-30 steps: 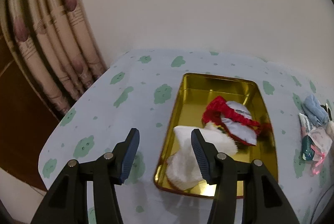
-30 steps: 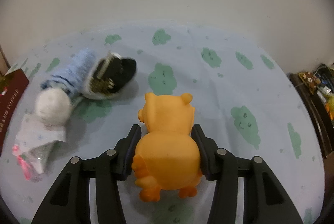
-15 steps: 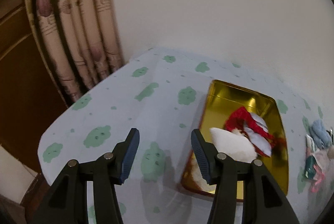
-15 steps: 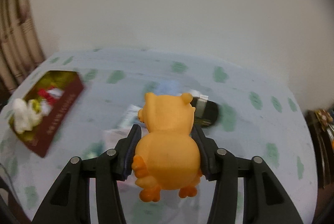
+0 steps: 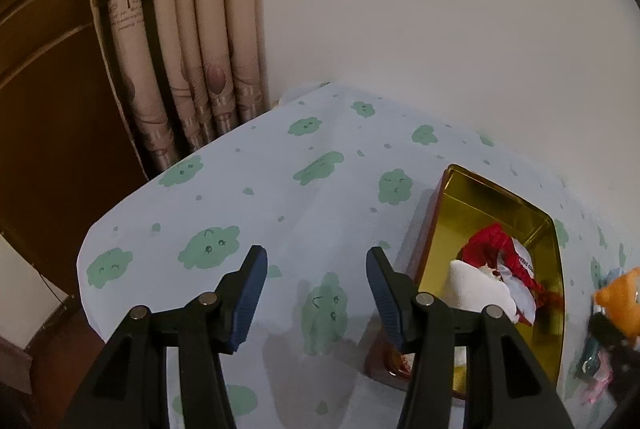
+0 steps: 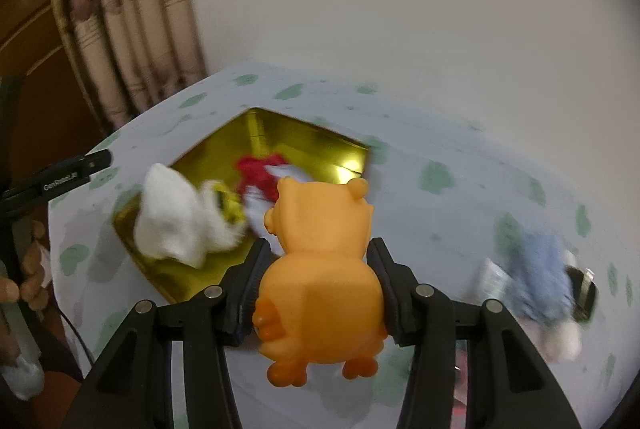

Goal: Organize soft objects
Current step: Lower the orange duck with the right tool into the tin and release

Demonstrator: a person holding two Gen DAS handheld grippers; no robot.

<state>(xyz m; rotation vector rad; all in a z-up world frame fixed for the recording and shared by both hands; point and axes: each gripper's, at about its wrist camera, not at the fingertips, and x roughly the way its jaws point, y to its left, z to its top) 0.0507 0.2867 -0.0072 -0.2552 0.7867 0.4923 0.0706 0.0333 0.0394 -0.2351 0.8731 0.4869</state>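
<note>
My right gripper (image 6: 318, 253) is shut on an orange soft animal toy (image 6: 320, 289) and holds it in the air near the front right edge of the gold tin (image 6: 280, 133). In the tin lie a white fluffy piece (image 6: 172, 221) and a red and white pouch (image 6: 256, 173). My left gripper (image 5: 316, 269) hangs open and empty over the cloud-print tablecloth, left of the gold tin (image 5: 480, 201). The orange toy (image 5: 616, 301) shows at that view's right edge.
A blue fabric roll (image 6: 540, 269), a black item (image 6: 584, 293) and a white pom lie on the cloth right of the tin. A curtain (image 5: 180, 49) and dark wood panel stand at the table's far left corner. A hand (image 6: 28, 277) holds the left gripper's body (image 6: 60, 181).
The right gripper carried the orange toy left from the pile of soft items to the tin. The left gripper swung left off the tin and rolled, staying open.
</note>
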